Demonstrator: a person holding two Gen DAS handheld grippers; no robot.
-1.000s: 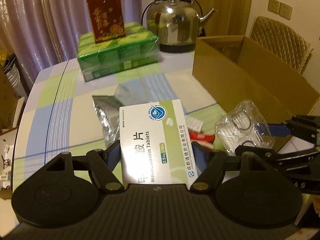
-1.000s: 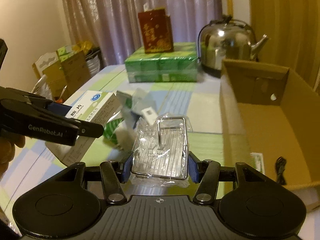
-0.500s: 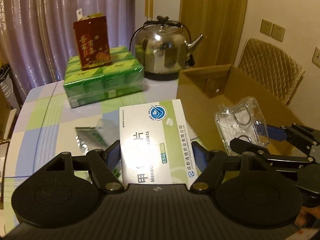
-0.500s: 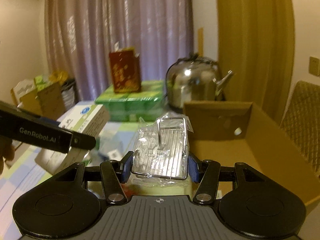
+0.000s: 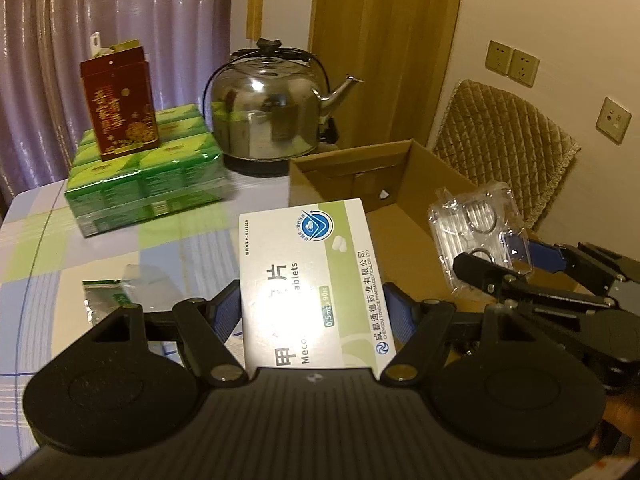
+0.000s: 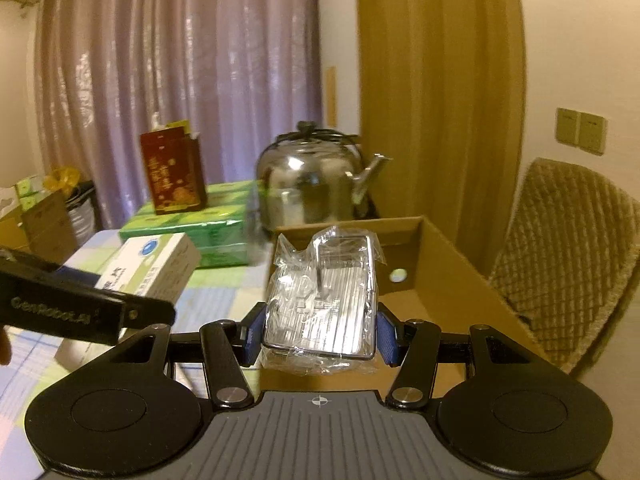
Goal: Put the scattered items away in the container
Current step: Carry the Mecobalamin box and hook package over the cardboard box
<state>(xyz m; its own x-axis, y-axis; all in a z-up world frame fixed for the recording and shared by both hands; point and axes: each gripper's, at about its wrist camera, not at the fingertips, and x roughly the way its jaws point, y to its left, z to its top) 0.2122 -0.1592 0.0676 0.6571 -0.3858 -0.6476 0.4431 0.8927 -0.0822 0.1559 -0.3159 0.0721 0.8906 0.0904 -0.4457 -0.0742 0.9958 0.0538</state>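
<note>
- Left gripper (image 5: 312, 312) clamps a white-green tablet box (image 5: 310, 280) (reads "tablets", "0.5mg"), raised beside the cardboard box (image 5: 408, 216).
- Right gripper (image 6: 319, 330) clamps a clear plastic pack (image 6: 324, 300) above the cardboard box's near edge; its interior lies open.
- "GenRobot.AI" marks the left gripper's arm.

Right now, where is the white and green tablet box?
The white and green tablet box is held between the left gripper's fingers, beside the brown cardboard box's near left corner.

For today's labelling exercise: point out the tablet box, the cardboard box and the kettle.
tablet box (image 5: 308, 280), left wrist view, middle of its printed top face
cardboard box (image 6: 452, 280), right wrist view, inner right wall
kettle (image 5: 266, 116), left wrist view, shiny steel body
</note>
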